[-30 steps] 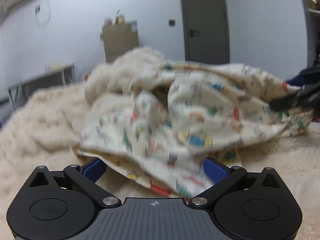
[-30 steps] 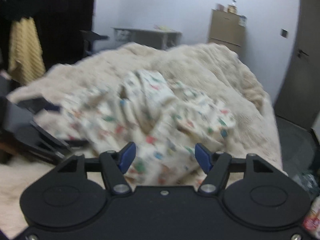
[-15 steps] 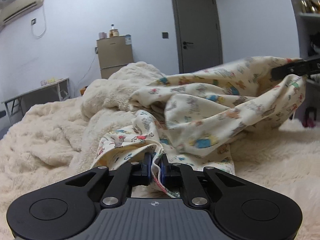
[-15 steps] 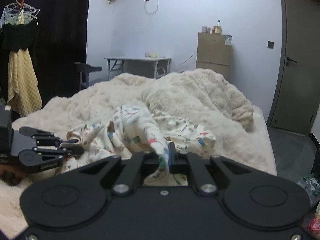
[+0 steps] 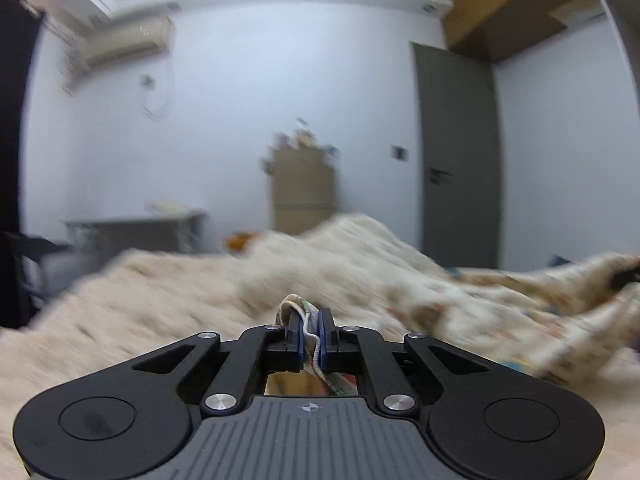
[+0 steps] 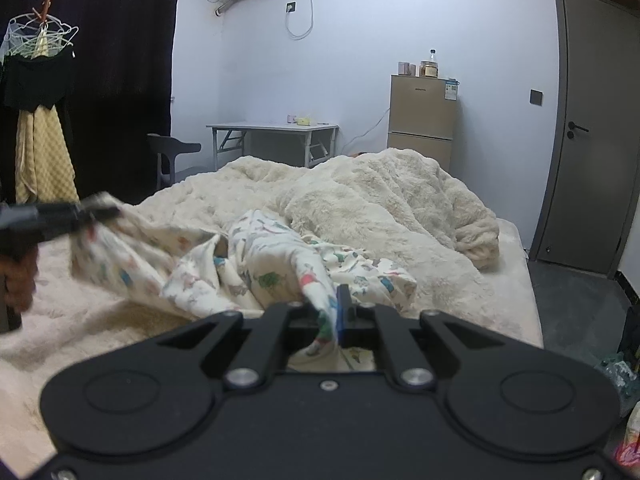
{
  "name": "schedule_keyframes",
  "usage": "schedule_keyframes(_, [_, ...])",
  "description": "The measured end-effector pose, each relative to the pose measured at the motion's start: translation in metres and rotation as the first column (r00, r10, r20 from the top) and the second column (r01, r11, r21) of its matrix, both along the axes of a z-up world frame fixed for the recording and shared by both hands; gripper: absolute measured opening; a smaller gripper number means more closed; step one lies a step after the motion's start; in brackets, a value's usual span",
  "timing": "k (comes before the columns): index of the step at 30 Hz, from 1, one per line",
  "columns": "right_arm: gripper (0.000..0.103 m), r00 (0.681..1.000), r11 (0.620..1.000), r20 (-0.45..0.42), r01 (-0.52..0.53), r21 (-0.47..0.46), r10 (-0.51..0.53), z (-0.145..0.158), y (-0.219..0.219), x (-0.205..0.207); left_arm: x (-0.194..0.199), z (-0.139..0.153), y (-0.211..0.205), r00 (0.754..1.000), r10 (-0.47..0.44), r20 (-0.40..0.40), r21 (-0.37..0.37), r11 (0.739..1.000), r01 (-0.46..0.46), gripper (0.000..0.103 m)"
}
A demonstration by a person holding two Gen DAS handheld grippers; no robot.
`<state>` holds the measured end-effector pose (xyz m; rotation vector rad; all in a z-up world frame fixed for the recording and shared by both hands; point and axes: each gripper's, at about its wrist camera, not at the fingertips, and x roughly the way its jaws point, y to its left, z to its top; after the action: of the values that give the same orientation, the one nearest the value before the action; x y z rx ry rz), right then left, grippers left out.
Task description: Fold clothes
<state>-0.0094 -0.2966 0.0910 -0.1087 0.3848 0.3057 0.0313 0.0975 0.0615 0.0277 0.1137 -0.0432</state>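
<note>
A bunched fluffy blanket [image 6: 400,208] fills the frame's center right; flat bed [image 6: 80,320] lies open at lower left.

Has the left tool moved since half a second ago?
Yes. In the right wrist view the left tool, shut on the printed garment, now sits higher against the bed's fluffy blanket, lifting that edge up.

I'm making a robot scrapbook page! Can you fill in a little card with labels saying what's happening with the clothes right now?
garment: cream printed garment, crumpled and partly lifted
surface: fluffy cream blanket on a bed
left gripper: shut on a hem
right gripper: shut on another edge
folding: not yet folded
behind: small fridge, folding table, grey door
</note>
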Motion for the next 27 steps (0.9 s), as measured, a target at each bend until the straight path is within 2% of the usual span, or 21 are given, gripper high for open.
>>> schedule_keyframes(3, [0.003, 1.000, 0.999, 0.006, 0.030, -0.012, -0.030, -0.001, -0.003, 0.000, -0.004, 0.009, 0.021, 0.994, 0.095, 0.046, -0.011, 0.995, -0.095, 0.005])
schedule_keyframes(5, [0.003, 0.998, 0.998, 0.012, 0.060, -0.011, -0.059, -0.001, -0.008, 0.000, -0.011, 0.017, 0.039, 0.980, 0.176, 0.090, -0.020, 0.984, -0.175, 0.005])
schedule_keyframes(9, [0.003, 0.996, 0.996, 0.011, 0.094, 0.008, -0.094, 0.000, -0.017, 0.002, -0.029, 0.034, 0.095, 0.915, 0.371, 0.160, -0.101, 0.928, -0.359, 0.005])
schedule_keyframes(13, [0.004, 0.998, 0.998, -0.015, 0.064, -0.008, -0.064, -0.004, -0.013, 0.005, -0.044, 0.038, 0.143, 0.837, 0.520, 0.171, -0.114, 0.854, -0.507, 0.005])
schedule_keyframes(16, [0.020, 0.997, 0.997, -0.067, -0.034, -0.072, 0.030, -0.011, 0.001, 0.006, -0.053, 0.031, 0.172, 0.806, 0.575, 0.142, -0.125, 0.818, -0.561, 0.006])
schedule_keyframes(18, [0.027, 0.990, 0.985, -0.102, -0.109, -0.130, 0.097, -0.017, 0.012, 0.004, -0.057, 0.022, 0.195, 0.820, 0.566, 0.081, -0.149, 0.821, -0.552, 0.009])
schedule_keyframes(20, [0.029, 0.979, 0.967, -0.132, -0.179, -0.179, 0.156, -0.022, 0.023, 0.001, -0.065, 0.020, 0.207, 0.827, 0.560, 0.049, -0.160, 0.822, -0.547, 0.019])
schedule_keyframes(22, [0.029, 0.967, 0.947, -0.152, -0.236, -0.218, 0.206, -0.026, 0.032, -0.003, -0.070, 0.011, 0.223, 0.802, 0.597, 0.023, -0.193, 0.790, -0.582, 0.018])
schedule_keyframes(24, [0.029, 0.956, 0.936, -0.158, -0.277, -0.216, 0.246, -0.024, 0.036, -0.007, -0.078, 0.007, 0.244, 0.742, 0.670, 0.001, -0.229, 0.723, -0.652, 0.017])
schedule_keyframes(25, [0.029, 0.951, 0.934, -0.158, -0.294, -0.204, 0.265, -0.022, 0.036, -0.009, -0.079, 0.005, 0.249, 0.735, 0.678, -0.008, -0.244, 0.712, -0.659, 0.017])
schedule_keyframes(26, [0.030, 0.946, 0.931, -0.159, -0.311, -0.192, 0.283, -0.021, 0.035, -0.010, -0.088, 0.005, 0.263, 0.720, 0.693, -0.024, -0.284, 0.686, -0.670, 0.017])
schedule_keyframes(27, [0.031, 0.940, 0.927, -0.159, -0.328, -0.180, 0.301, -0.019, 0.035, -0.012, -0.092, 0.005, 0.269, 0.721, 0.693, -0.026, -0.295, 0.683, -0.668, 0.017])
